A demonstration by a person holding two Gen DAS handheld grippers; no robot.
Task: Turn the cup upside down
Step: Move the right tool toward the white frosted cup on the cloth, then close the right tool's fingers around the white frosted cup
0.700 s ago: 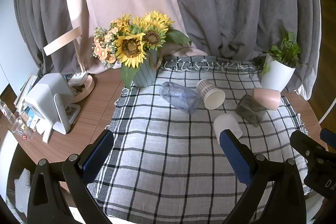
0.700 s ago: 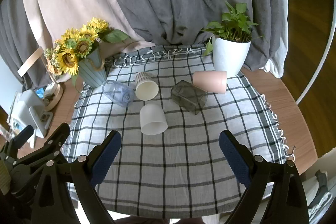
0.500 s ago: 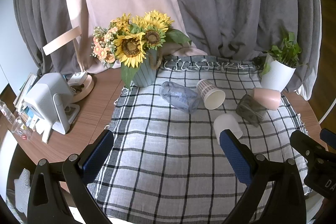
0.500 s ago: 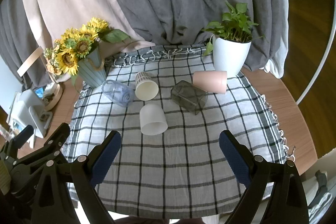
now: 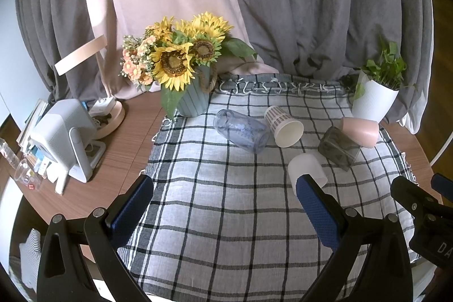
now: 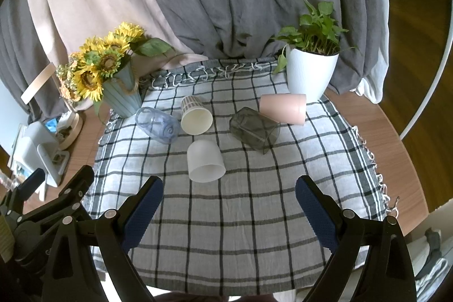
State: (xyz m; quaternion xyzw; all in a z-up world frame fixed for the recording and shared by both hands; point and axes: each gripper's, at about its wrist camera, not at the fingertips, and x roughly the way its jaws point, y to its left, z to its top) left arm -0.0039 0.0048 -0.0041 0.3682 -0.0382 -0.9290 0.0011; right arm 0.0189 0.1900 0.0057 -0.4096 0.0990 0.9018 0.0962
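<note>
Several cups lie on their sides on a checked cloth (image 6: 240,217). A frosted white cup (image 6: 205,161) (image 5: 307,169) lies nearest. Behind it lie a clear blue cup (image 6: 157,125) (image 5: 240,130), a patterned paper cup (image 6: 196,115) (image 5: 283,122), a dark smoky square cup (image 6: 254,128) (image 5: 338,145) and a pink cup (image 6: 283,108) (image 5: 359,128). My left gripper (image 5: 226,205) is open and empty above the cloth's near part. My right gripper (image 6: 229,205) is open and empty, just short of the white cup.
A sunflower vase (image 5: 192,101) stands at the cloth's back left, a white potted plant (image 6: 311,75) at the back right. A white device (image 5: 65,132) and clutter sit on the wooden table (image 5: 113,160) to the left. Grey curtains hang behind.
</note>
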